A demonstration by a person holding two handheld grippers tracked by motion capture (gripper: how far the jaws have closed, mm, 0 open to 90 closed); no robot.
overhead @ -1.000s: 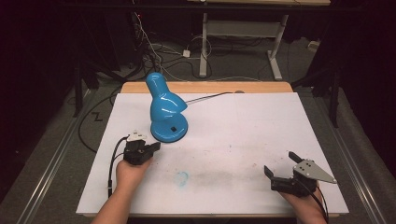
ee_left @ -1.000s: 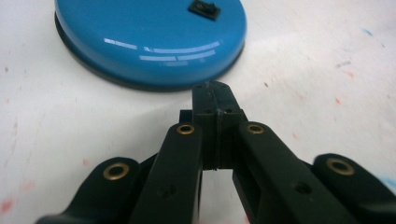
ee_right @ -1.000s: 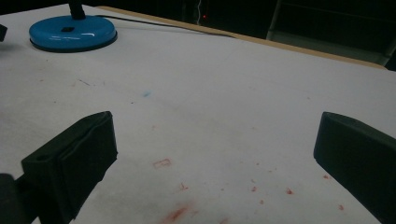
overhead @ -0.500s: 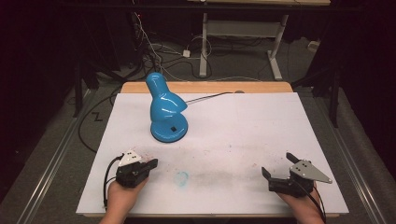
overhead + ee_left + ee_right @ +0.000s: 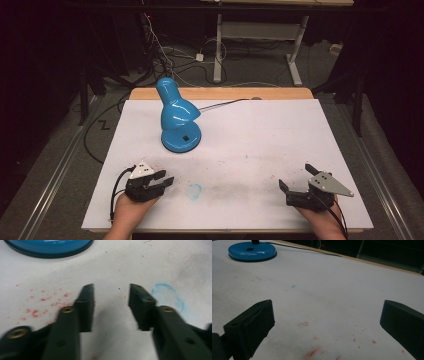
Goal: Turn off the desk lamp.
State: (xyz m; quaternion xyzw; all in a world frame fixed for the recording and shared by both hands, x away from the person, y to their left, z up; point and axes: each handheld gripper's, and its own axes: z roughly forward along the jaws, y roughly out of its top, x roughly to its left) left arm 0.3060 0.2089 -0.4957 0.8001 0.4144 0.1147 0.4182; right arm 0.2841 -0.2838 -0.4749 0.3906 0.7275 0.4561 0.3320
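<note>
A: Where's the left tool atm?

B: Near the front-left corner of the surface, held in the person's left hand. Jaws partly apart, nothing btwn them. In the left gripper view the left tool sits low over the white sheet, bare paper showing in the gap.

A: And the right tool?

B: Front-right, in the right hand, grey three-cornered plate on top. Jaws spread wide, wider than the left's, holding nothing. Right gripper view: right tool has one jaw at each edge of the view w/ empty sheet btwn.

A: The lamp?

B: Blue lamp stands upright on its round base, left of centre, twd the back half of the surface. Head tilts up and back-left. Black cord runs from it to the rear wooden edge. Well apart from both tools. Its base shows as the blue lamp at the top of the left gripper view, and as the blue lamp top-left in the right gripper view.

A: Anything else on the sheet?

B: Faint blue ring mark just right of the left tool; same blue ring mark beside the right-hand jaw in the left gripper view. Red specks by the other jaw, and red smudges near the right tool. Grey scuffing across the middle.
</note>
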